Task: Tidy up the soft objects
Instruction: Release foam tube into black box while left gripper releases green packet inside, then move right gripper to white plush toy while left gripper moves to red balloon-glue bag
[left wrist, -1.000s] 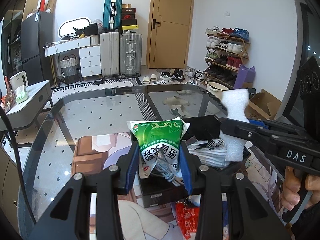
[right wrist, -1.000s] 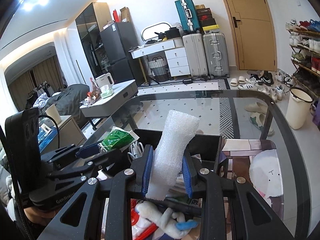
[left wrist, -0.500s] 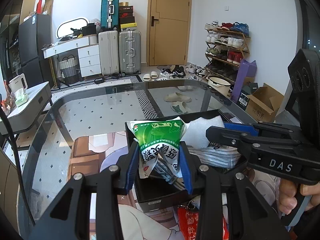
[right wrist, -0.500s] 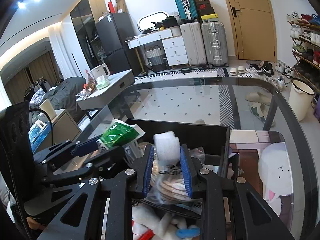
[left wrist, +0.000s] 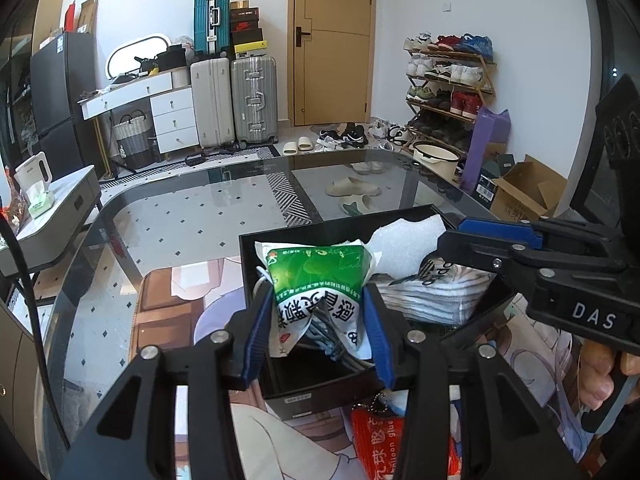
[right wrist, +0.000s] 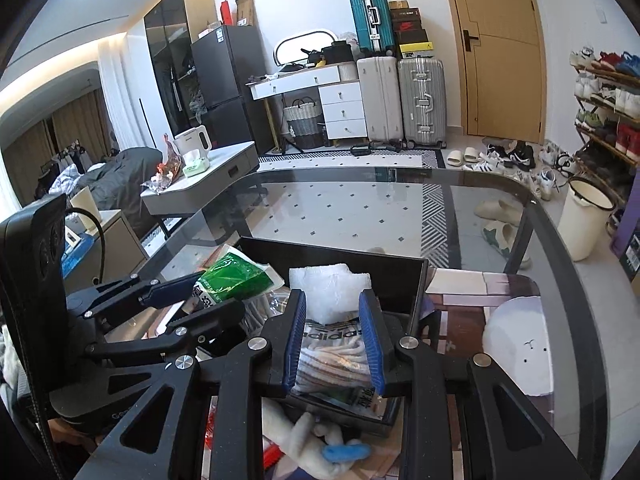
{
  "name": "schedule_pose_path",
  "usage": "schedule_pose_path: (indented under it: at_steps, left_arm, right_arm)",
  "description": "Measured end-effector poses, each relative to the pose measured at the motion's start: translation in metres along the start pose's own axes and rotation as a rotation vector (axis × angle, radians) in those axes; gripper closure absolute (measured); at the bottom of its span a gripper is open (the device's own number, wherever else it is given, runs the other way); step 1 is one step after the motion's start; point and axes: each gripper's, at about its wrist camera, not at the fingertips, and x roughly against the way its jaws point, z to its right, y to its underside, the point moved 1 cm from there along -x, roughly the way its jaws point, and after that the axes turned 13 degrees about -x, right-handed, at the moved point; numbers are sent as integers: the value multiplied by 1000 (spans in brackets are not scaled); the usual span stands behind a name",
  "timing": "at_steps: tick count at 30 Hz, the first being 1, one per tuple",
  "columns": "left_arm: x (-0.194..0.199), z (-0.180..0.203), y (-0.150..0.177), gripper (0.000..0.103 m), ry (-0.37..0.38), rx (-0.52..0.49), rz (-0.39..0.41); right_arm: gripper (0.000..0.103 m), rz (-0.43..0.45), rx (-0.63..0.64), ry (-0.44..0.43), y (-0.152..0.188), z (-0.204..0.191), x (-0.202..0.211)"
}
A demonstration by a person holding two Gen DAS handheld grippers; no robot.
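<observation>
A: Placement is the step in hand, as I read it. The left gripper [left wrist: 318, 330] has its jaws clamped on the green-and-white printed plastic packet [left wrist: 320, 280], held over the near-left part of the open black rectangular box [left wrist: 320, 394] that sits on the glass surface [left wrist: 180, 220], near its front edge.

B: And the right gripper [right wrist: 332, 336]?

A: It is low over the box's right half. The white bubble-wrap foam piece [right wrist: 328, 292] sits between its blue pads, at their tips, near the far wall of the box. Whether the jaws pinch it or have slackened, I cannot tell.

B: What is already in the box?

A: A clear bag of striped folded cloth with a black sports logo [right wrist: 332, 354] lies along the right side, under the right gripper. The foam rests beyond it, towards the far right corner. Thin grey cords hang below the packet; whether they belong to it or lie in the box is unclear.

B: So the next move?

A: My judgement: lower the packet into the free left portion, then part the jaws. The packet is limp, so it may slump over the wall if released high.

B: Anything outside the box?

A: A red glue packet [left wrist: 380, 440] lies just in front of it, beside a white plush toy with a blue tip [right wrist: 320, 448].
</observation>
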Motion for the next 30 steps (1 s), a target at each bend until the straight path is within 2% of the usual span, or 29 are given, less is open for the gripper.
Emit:
schedule_pose_path:
  at_steps: [4, 6, 7, 10, 11, 12, 15, 17, 23, 30]
  left_arm:
    - [6, 1, 1, 39, -14, -18, 13]
    - [12, 0, 1, 38, -34, -20, 21]
    - [14, 0, 1, 34, -36, -19, 24]
    - [24, -4, 3, 13, -49, -1, 47]
    - [28, -5, 4, 9, -51, 4, 58]
    - [33, -5, 4, 8, -50, 9, 70]
    - [46, -8, 7, 0, -46, 28, 96]
    - [52, -10, 9, 0, -43, 38, 104]
    - [61, -9, 15, 0, -41, 46, 99]
    - [62, -5, 24, 0, -38, 48, 77]
  right_arm:
    - [72, 3, 27, 14, 5, 0, 5]
    - [58, 14, 44, 23, 7, 0, 9]
    - [55, 17, 51, 23, 8, 0, 11]
    - [46, 16, 80, 32, 13, -1, 16]
    - [36, 17, 88, 36, 15, -1, 18]
    - [24, 25, 89, 38, 17, 0, 21]
    - [10, 41, 61, 26, 20, 5, 28]
    - [3, 41, 37, 28, 23, 10, 32]
    - [1, 25, -46, 29, 29, 23, 37]
    - [1, -3, -59, 35, 46, 28, 37]
